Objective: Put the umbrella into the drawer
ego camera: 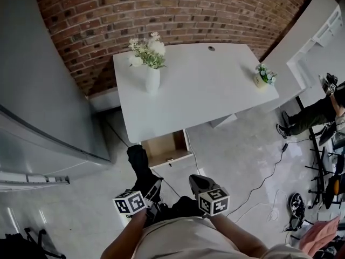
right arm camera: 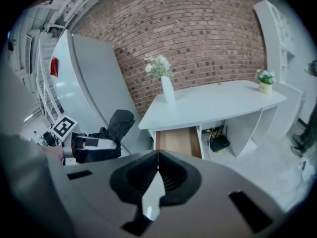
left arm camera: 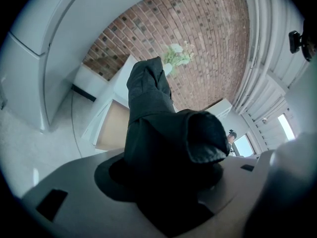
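The umbrella [left arm camera: 161,128] is pinched by the left gripper [ego camera: 151,193] near the open drawer [right arm camera: 177,142], while the jaws of the right gripper [right arm camera: 157,157] are pressed together.

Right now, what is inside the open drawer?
Only its bare wooden bottom shows in the drawer; its back part is hidden under the desk.

Office-like studio room.
Brick wall [ego camera: 161,9], white table [ego camera: 215,85] with flower vase [ego camera: 152,80], cables [ego camera: 262,182] and equipment stands [ego camera: 322,169] on tiled floor [ego camera: 226,144].
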Tool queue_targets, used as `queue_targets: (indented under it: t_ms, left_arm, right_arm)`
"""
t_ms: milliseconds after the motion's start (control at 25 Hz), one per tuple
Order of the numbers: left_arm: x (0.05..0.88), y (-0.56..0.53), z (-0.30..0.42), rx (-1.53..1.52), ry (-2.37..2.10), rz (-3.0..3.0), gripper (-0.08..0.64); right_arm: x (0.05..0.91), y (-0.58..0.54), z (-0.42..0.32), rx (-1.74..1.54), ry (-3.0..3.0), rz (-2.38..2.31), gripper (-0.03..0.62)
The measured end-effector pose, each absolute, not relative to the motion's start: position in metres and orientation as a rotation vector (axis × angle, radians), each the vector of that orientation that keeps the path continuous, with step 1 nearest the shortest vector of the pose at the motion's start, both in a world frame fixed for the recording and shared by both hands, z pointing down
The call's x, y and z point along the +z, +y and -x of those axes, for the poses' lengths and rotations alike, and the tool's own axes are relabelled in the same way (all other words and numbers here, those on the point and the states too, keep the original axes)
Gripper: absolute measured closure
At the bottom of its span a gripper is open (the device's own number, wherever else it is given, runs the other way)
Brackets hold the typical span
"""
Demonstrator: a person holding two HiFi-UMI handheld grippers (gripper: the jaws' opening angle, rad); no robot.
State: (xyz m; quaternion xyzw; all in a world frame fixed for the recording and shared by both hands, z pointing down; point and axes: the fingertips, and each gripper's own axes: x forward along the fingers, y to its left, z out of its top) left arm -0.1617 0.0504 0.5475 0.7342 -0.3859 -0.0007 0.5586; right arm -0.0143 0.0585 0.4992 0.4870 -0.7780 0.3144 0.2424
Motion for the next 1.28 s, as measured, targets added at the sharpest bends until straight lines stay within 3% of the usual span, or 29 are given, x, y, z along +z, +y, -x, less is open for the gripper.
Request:
queue_targets:
  t_ms: [1280]
  left_arm:
    - [0.544,0.048,0.106,0.068,-0.851,-1.750,0.302]
  right_arm:
    - [0.482,0.015,0.013,0.736,-2.256,-1.113,0.575]
